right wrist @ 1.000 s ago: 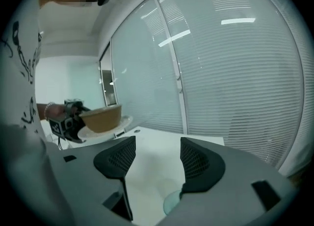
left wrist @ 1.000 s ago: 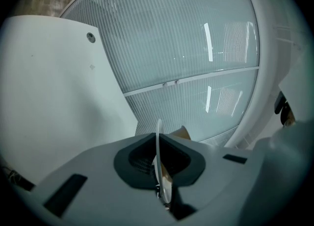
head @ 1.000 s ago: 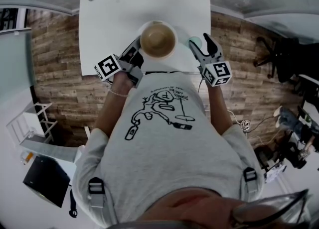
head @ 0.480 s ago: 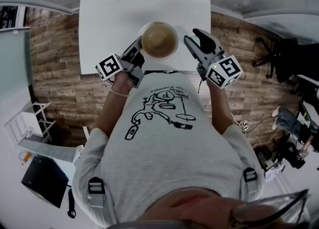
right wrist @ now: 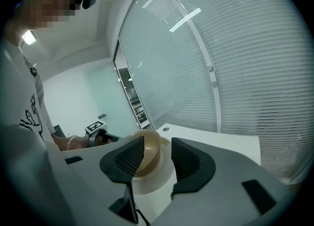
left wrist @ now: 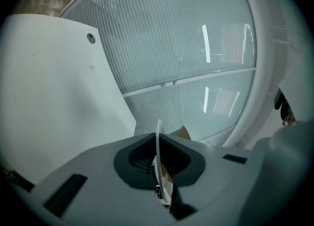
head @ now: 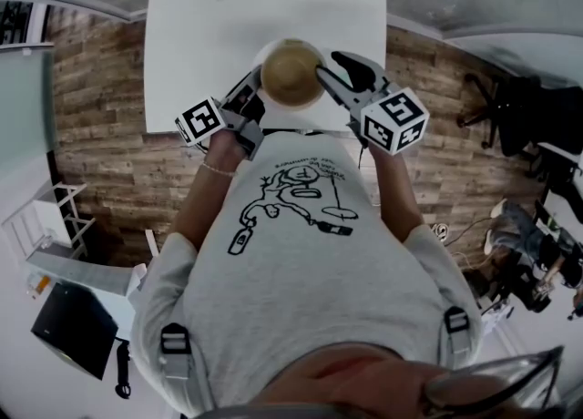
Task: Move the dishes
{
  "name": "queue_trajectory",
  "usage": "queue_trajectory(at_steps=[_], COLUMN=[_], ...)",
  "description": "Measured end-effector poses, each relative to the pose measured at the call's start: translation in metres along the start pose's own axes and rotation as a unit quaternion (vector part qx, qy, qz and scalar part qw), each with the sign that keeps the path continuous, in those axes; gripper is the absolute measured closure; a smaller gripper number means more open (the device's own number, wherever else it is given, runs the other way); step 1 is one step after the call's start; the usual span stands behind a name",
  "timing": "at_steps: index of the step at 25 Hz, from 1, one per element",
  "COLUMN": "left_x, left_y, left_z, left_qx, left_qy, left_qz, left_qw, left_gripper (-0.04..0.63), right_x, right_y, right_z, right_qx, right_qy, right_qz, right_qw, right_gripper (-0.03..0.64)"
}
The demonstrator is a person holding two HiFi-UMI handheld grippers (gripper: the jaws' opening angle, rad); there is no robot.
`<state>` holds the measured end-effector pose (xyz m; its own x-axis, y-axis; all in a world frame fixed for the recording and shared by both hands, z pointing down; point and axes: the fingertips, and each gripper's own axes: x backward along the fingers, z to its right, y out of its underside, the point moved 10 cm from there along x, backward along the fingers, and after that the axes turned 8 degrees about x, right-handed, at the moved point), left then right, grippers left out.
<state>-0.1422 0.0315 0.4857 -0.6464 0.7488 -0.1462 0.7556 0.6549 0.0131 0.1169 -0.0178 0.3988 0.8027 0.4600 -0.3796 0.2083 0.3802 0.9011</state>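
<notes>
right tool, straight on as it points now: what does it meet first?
Most likely the brown bowl, on the white plate that the left tool clamps by its rim. On the right tool the jaws, just closing, stand apart, the bowl's side ahead in the gap, not gripped. Depth is unclear.

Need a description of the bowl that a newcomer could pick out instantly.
Start at the white table over the wood floor. At its near edge, in front of the person, is a white plate. The bowl stands on it, round and tan-brown against the white plate and table.
</notes>
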Motion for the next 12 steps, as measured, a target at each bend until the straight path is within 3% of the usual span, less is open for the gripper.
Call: queue_trajectory(at_steps=[12], left_x=[0.003], left_y=[0.002], left_z=[0.001], left_qx=[0.007], left_qy=[-0.006], left_qz=[-0.007], left_qw=[0.9999], left_gripper=[0.583], right_x=[-0.019], right_y=[0.004], right_z=[-0.006], right_qx=[-0.019], right_qy=[-0.007], right_qz=[-0.059], right_qw=[0.998], right_gripper=[0.430])
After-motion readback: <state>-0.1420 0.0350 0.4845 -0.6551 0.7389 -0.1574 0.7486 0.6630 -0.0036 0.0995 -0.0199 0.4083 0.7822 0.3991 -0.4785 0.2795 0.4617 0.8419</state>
